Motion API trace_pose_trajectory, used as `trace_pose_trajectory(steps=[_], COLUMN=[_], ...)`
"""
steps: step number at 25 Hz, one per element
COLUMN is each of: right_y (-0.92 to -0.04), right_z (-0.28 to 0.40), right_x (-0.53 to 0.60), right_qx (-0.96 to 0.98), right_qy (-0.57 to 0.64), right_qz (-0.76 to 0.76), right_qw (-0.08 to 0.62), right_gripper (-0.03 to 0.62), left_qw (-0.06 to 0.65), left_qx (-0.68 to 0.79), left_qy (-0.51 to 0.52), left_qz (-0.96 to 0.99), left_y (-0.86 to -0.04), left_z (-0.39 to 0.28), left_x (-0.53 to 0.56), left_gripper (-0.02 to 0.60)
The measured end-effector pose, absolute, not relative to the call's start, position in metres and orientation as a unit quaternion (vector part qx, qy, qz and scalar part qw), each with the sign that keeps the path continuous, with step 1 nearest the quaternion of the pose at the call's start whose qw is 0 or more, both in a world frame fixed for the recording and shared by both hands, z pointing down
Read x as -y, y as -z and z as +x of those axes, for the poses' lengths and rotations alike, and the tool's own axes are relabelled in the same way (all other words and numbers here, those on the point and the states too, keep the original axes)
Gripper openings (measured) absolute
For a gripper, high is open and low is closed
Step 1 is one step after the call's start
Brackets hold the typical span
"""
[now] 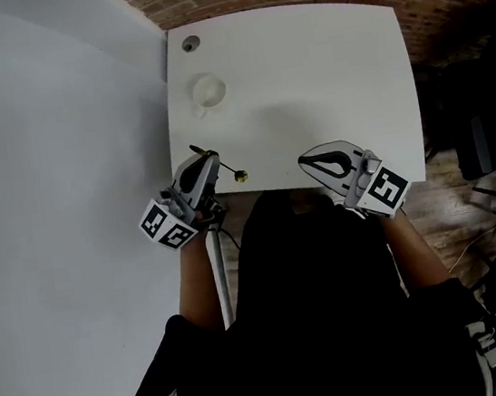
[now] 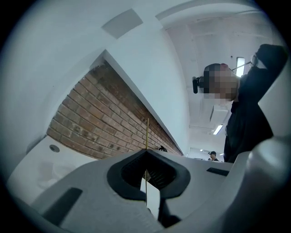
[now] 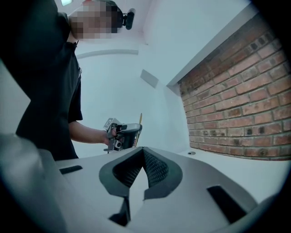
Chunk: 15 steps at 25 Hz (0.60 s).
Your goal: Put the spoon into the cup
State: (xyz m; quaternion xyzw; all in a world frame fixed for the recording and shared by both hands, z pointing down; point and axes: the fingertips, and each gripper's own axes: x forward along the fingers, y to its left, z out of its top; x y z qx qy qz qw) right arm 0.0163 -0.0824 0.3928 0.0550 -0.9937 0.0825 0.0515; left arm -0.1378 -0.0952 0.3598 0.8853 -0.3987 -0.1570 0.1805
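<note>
Head view: left claw (image 1: 207, 165) holds the spoon (image 1: 227, 170) at the tabletop (image 1: 322, 72) edge, cup (image 1: 207, 90) well beyond; left gripper view: claw clamped on the thin stem, which may pivot and miss; right gripper view: right claw (image 3: 143, 154) closed, empty.

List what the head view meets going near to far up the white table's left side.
Near to far: left gripper, shut on a thin stick-like spoon with a yellow end → translucent round plastic cup → small dark round hole near the white table's far corner.
</note>
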Motion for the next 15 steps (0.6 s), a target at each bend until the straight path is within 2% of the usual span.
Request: trace_pose_trajectory(steps=[9,15], right_y=[-0.373,-0.368], right_z=[-0.067,-0.095], right_x=[0.139,0.167], right_qx=[0.991,0.984], right_qy=[-0.062,-0.065], right_qz=[0.102,0.149], right_qw=[0.058,0.072], right_gripper=[0.006,0.006], left_qw=[0.152,0.15], left_qx=[0.36,0.351], left_qy=[0.165,0.168], left_qz=[0.906,0.909], left_y=[-0.324,-0.323], left_z=[-0.221,-0.269], left_x=[0.172,0.214], left_gripper=[0.014,0.014])
